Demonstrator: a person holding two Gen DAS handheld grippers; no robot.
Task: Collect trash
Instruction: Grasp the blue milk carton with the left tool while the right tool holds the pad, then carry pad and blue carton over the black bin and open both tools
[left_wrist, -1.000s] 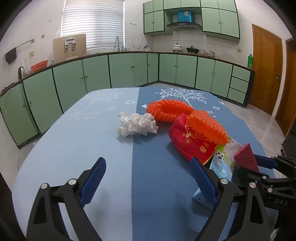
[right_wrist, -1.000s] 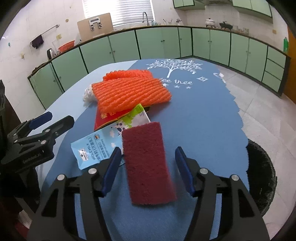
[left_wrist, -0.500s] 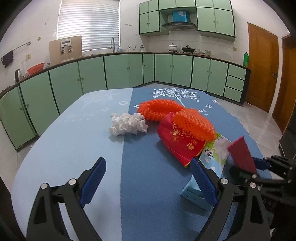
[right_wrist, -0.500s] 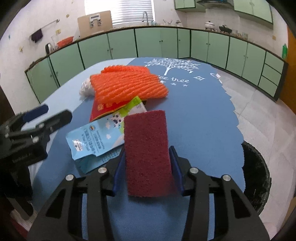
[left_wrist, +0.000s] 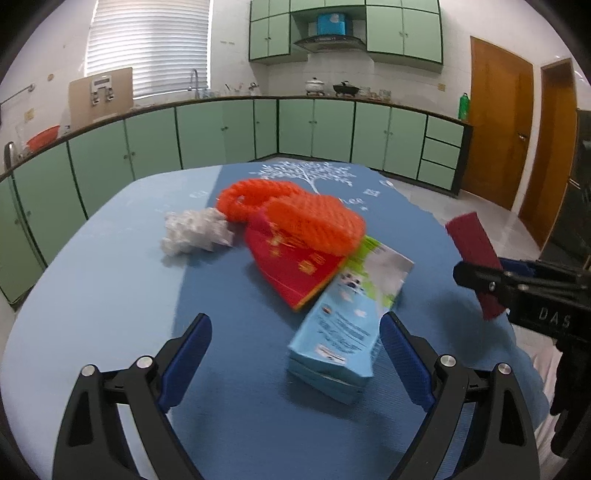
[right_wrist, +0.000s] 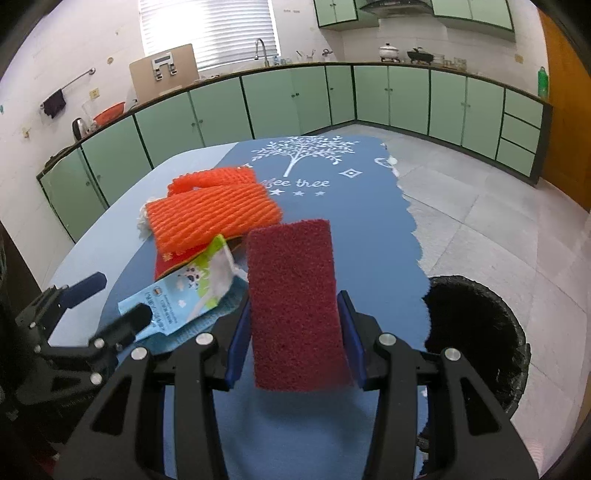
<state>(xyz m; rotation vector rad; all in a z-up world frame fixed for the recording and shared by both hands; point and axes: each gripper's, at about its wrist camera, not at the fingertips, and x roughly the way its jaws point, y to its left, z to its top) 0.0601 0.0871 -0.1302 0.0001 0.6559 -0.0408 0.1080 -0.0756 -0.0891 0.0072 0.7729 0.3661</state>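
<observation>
The black-lined bin (right_wrist: 476, 332) sits on the floor at the lower right of the right wrist view, just past the table (right_wrist: 369, 236) edge. The right gripper (right_wrist: 295, 343) clamps the red scouring pad (right_wrist: 295, 310), long axis pointing away, held above the table; the left gripper (left_wrist: 291, 362) gapes, empty, at the milk carton (left_wrist: 340, 332)

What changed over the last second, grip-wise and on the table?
The right gripper shut its fingers on the dark red scouring pad and lifted it off the table, toward the black bin. The left gripper stayed open and eased closer to the milk carton. Orange foam nets, red packet and crumpled tissue lie as before.
</observation>
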